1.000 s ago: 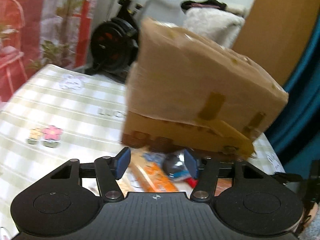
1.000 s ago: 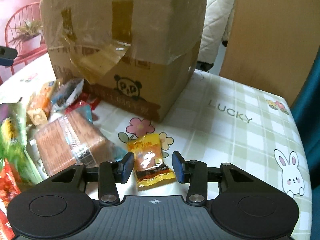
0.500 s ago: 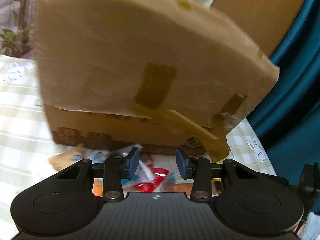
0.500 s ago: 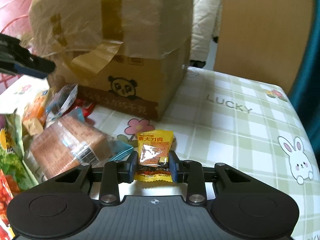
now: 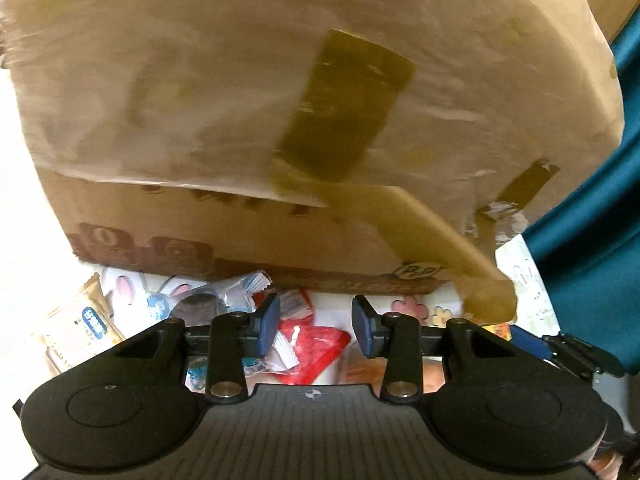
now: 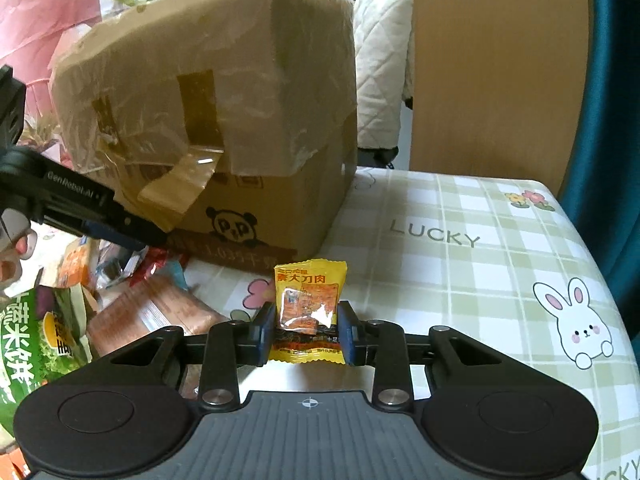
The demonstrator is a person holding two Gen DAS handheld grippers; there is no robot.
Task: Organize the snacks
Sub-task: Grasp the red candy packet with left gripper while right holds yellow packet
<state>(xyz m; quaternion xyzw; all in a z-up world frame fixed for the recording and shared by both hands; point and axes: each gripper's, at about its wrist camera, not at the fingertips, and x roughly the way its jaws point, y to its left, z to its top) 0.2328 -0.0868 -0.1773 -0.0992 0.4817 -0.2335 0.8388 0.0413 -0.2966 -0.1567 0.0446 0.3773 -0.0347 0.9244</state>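
R gripper (image 6: 307, 330) sits low over the table (image 6: 460, 280), pointing fwd toward the box (image 6: 224, 120), w/ a yellow packet (image 6: 309, 312) standing upright between its pads. L gripper (image 5: 314, 322) is pushed right up against the box (image 5: 280, 120), which fills most of its view; in the R cam you can see it (image 6: 120, 232) reaching in from the left over the snack pile.

Vs a sec ago: R jaws were wide apart w/ the packet lying flat on the table between them; now they've closed in and the packet is pinched upright, bottom edge near the table, can't tell if it's actually lifted. L cam was further back w/ the whole box visible, now it's much closer and lower, box side looming overhead.

L gripper is about half open, holding nothing. A red wrapper (image 5: 316, 346) lies under and between its pads, w/ a white/blue wrapper (image 5: 236, 292) just left of it and a tan packet (image 5: 84, 320) further left. Rest of the pile in the R view: a brown biscuit pack (image 6: 148, 316) and a green bag (image 6: 28, 344), both left of the R gripper and in front of the box.
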